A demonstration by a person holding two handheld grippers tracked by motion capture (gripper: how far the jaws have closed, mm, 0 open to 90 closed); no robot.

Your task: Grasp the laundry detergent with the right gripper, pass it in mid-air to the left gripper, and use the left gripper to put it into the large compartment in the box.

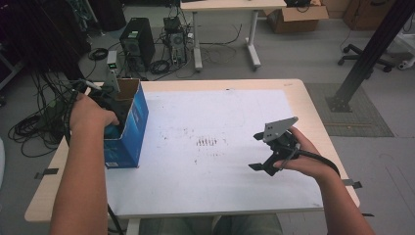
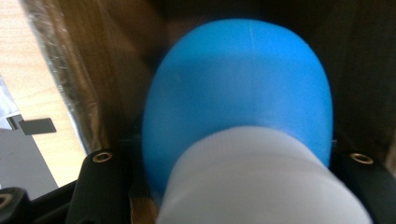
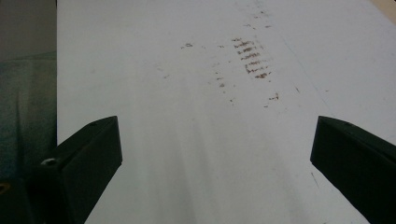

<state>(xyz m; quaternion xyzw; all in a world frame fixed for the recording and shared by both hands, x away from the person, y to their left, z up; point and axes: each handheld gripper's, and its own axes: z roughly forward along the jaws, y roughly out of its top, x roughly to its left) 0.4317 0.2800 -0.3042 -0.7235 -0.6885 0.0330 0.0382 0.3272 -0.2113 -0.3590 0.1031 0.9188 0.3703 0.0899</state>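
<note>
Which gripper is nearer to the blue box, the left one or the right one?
Left. The left gripper reaches inside the blue box, shut on a blue and white object. The right gripper hovers open over the white mat, well apart.

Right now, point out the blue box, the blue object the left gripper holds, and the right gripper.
blue box (image 1: pixel 135 125), high view, its blue side wall.
blue object (image 2: pixel 238 84), left gripper view, its rounded top.
right gripper (image 1: pixel 255 151), high view, between its open fingertips.

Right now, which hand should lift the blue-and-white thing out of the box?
Left. The left gripper is inside the blue box, shut on the blue-and-white object; the right gripper hangs open over the white mat.
</note>
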